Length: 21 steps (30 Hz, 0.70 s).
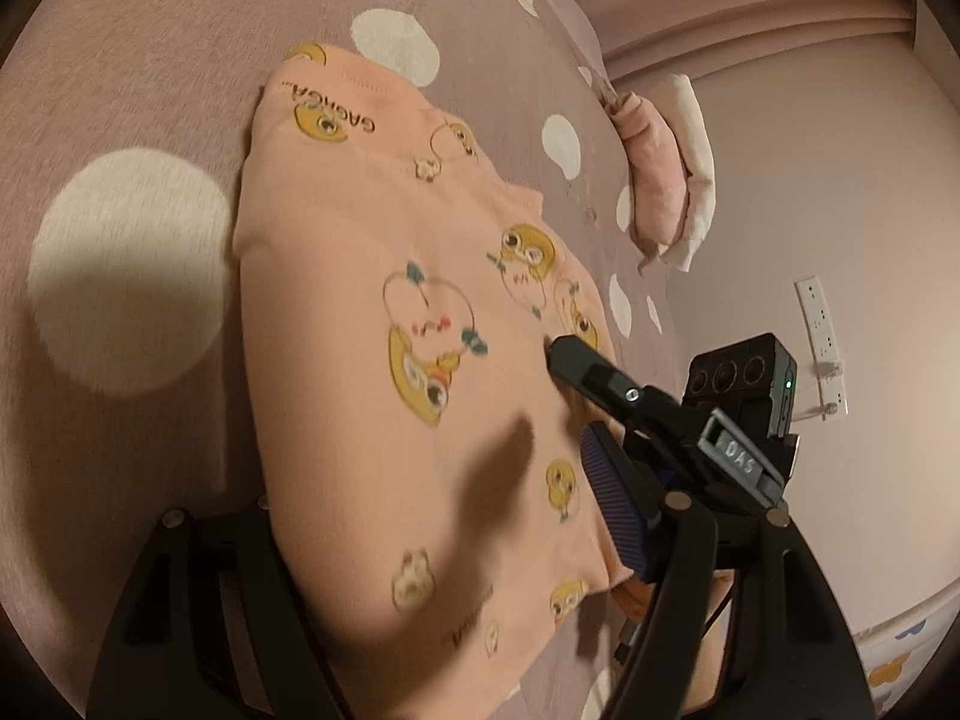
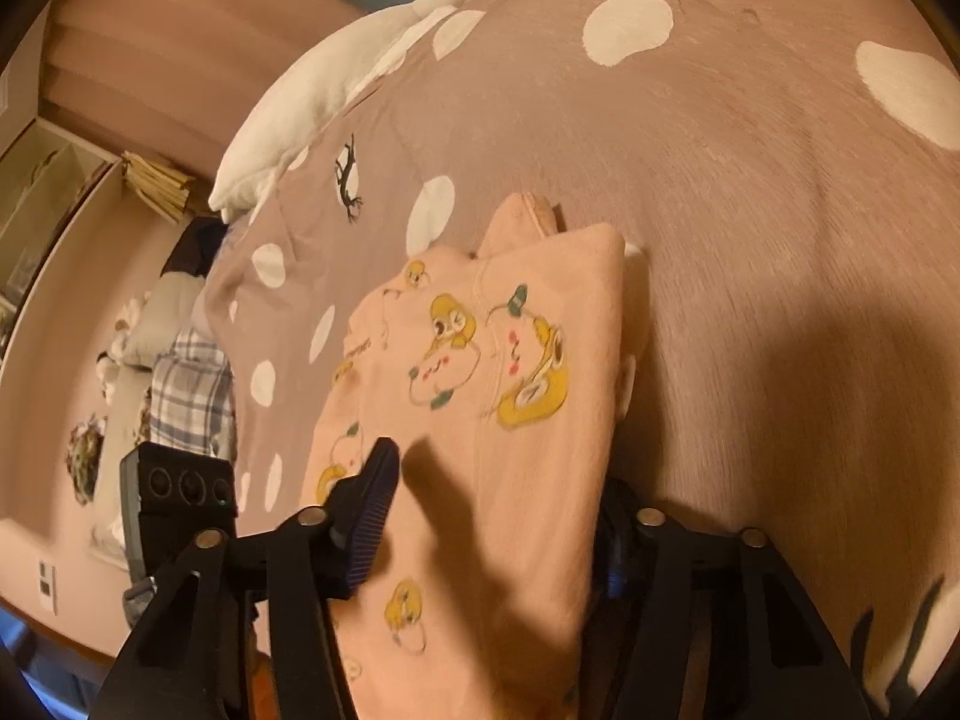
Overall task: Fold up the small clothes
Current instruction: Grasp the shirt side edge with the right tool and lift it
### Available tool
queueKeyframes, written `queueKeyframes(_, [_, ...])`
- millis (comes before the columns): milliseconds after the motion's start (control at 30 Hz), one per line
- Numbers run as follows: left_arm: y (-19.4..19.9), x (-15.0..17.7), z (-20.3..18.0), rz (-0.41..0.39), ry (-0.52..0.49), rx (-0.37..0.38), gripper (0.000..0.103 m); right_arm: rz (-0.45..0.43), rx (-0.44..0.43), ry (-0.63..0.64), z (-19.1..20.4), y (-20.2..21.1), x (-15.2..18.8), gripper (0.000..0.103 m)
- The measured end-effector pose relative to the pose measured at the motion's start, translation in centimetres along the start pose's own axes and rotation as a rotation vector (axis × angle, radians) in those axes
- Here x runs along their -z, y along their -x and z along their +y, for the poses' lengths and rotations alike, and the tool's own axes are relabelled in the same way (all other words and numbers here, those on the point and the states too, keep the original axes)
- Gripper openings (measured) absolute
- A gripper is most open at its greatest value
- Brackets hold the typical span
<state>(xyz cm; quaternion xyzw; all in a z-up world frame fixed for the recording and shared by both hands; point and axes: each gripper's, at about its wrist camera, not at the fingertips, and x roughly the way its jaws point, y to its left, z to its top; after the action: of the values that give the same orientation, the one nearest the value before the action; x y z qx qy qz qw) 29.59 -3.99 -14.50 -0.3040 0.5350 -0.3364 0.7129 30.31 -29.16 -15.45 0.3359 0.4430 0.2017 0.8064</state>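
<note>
Both hand-held grippers point(image 1: 432, 564) point(image 2: 498, 516) straddle folded peach garment point(image 1: 390, 300); jaws spread.

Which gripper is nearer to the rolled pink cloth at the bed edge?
Right, probably: right gripper is over the peach garment's side facing the rolled pink cloth; left gripper is farther.

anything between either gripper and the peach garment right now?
Nothing visible. The peach garment lies folded on the spotted bedspread, and it already sits between the open jaws of both the left gripper and the right gripper. The rolled pink cloth lies apart, off to the side.
</note>
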Motion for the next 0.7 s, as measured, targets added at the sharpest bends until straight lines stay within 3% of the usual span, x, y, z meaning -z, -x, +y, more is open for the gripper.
queueKeyframes(100, [0.0,-0.2,0.1,-0.011,0.003,-0.016,0.066,-0.001,-0.007,-0.009,-0.5,0.0,-0.1,0.044])
queueKeyframes(167, [0.1,-0.2,0.2,-0.015,0.001,-0.041,0.057,0.0,0.001,0.004,-0.6,0.2,0.0,0.04])
queueKeyframes(233, [0.1,-0.3,0.3,-0.017,-0.004,-0.082,0.041,-0.002,0.022,0.026,-0.3,0.2,0.0,0.036])
queueKeyframes(567, [-0.2,-0.4,-0.6,-0.028,-0.038,-0.177,0.035,-0.043,0.176,0.179,2.7,0.6,0.7,0.024])
queueKeyframes(700, [0.0,0.0,-1.2,-0.037,-0.064,-0.205,0.033,-0.091,0.195,0.245,4.4,1.5,1.2,0.022])
